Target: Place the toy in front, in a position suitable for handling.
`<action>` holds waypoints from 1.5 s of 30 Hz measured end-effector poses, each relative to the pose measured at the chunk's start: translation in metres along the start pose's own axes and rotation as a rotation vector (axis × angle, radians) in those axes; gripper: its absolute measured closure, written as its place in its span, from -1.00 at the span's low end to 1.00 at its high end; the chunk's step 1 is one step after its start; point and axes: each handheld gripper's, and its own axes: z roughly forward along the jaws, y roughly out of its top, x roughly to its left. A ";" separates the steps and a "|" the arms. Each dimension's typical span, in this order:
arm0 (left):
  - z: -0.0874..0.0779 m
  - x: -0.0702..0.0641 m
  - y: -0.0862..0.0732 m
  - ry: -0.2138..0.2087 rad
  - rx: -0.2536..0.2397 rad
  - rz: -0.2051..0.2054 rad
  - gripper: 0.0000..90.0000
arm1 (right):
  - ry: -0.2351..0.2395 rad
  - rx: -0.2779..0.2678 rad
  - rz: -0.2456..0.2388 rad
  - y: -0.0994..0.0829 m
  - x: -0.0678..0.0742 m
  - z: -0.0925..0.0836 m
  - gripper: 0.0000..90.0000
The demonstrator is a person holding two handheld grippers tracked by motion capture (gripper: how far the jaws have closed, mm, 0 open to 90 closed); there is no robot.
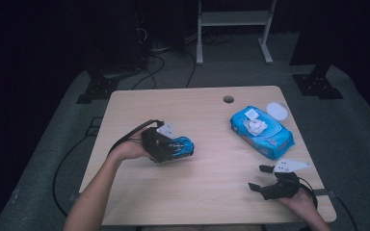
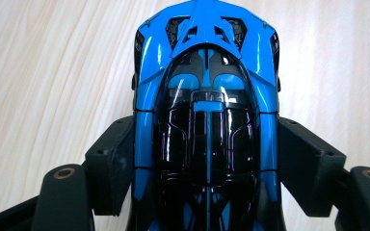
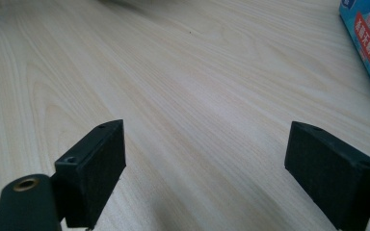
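A glossy blue and black toy car (image 1: pixel 185 145) is clamped by its sides between the black jaws of my left gripper (image 1: pixel 176 147), left of the table's middle. In the left gripper view the car (image 2: pixel 206 72) points away from the camera, with both pads (image 2: pixel 113 163) pressed against its flanks; my left gripper (image 2: pixel 206 163) is shut on it over the wood. My right gripper (image 1: pixel 258 177) lies near the front right corner of the table, pointing left. Its jaws stand wide apart with only bare wood between them, as the right gripper view (image 3: pixel 207 168) shows.
A blue pack of wet wipes (image 1: pixel 261 132) lies at the right with a white wipe sticking out of its top; its edge (image 3: pixel 366 43) shows ahead of the right gripper. A round white lid (image 1: pixel 277 110) lies behind it. The light wooden table (image 1: pixel 207 192) has a cable hole (image 1: pixel 228 99) at the back.
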 end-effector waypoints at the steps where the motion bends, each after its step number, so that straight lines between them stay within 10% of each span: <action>1: 0.003 -0.003 0.007 -0.010 0.000 0.019 -0.38 | 0.000 -0.001 0.001 0.000 0.000 0.000 -0.70; 15: 0.049 -0.031 0.044 -0.087 0.025 0.104 -0.38 | -0.005 -0.007 0.004 -0.001 -0.002 -0.002 -0.70; 45: 0.083 -0.051 0.027 -0.135 -0.009 0.094 -0.39 | -0.005 0.004 0.001 -0.001 -0.002 -0.001 -0.70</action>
